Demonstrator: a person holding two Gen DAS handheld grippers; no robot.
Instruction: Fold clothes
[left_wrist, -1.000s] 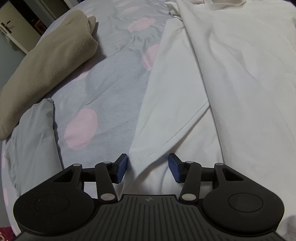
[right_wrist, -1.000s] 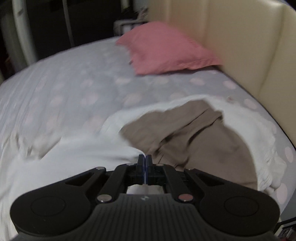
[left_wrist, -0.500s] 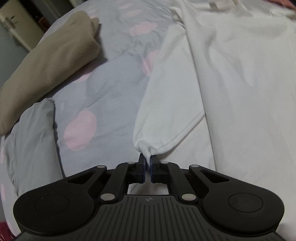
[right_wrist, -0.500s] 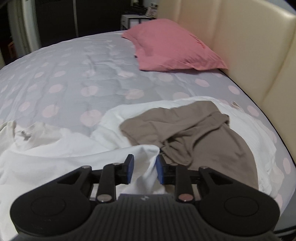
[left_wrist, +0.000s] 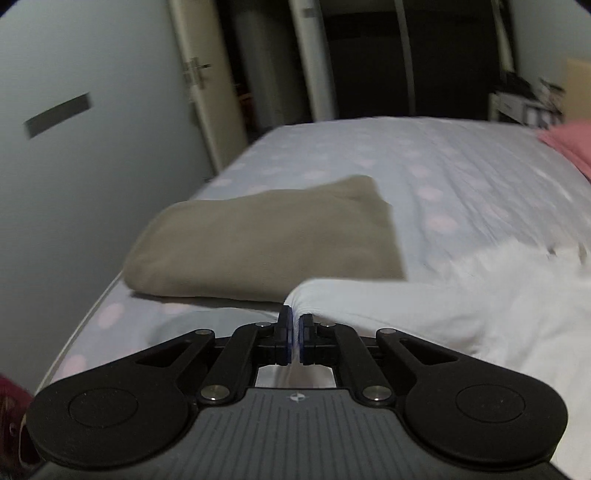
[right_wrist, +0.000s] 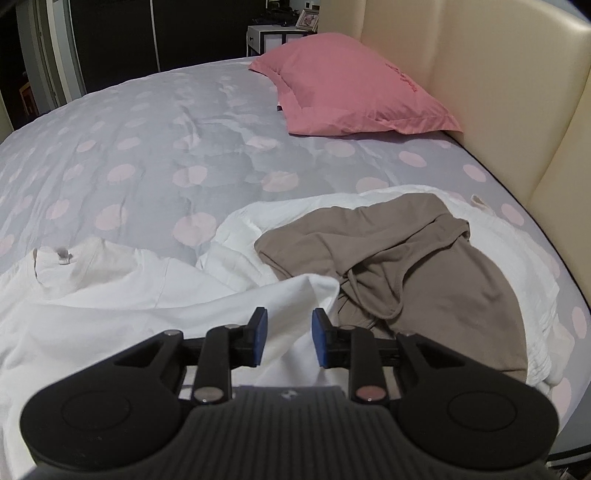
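A white long-sleeved shirt (right_wrist: 110, 306) lies spread on the bed, its collar (right_wrist: 55, 258) at the left. My left gripper (left_wrist: 294, 332) is shut on the shirt's sleeve end (left_wrist: 369, 306) and holds it lifted above the bed. My right gripper (right_wrist: 289, 332) is open just above a folded-over white sleeve (right_wrist: 295, 291), holding nothing. A crumpled taupe garment (right_wrist: 406, 258) lies on other white clothing (right_wrist: 546, 295) at the right.
A folded beige blanket (left_wrist: 266, 247) lies at the bed's left edge, right ahead of the left gripper. A pink pillow (right_wrist: 354, 99) rests against the cream headboard (right_wrist: 480, 92). The grey sheet (right_wrist: 147, 147) has pink dots. A wall and door (left_wrist: 207, 92) stand beyond.
My left gripper closed on the sleeve end, lifted it and swung up to face across the bed. My right gripper opened and let go of the other sleeve.
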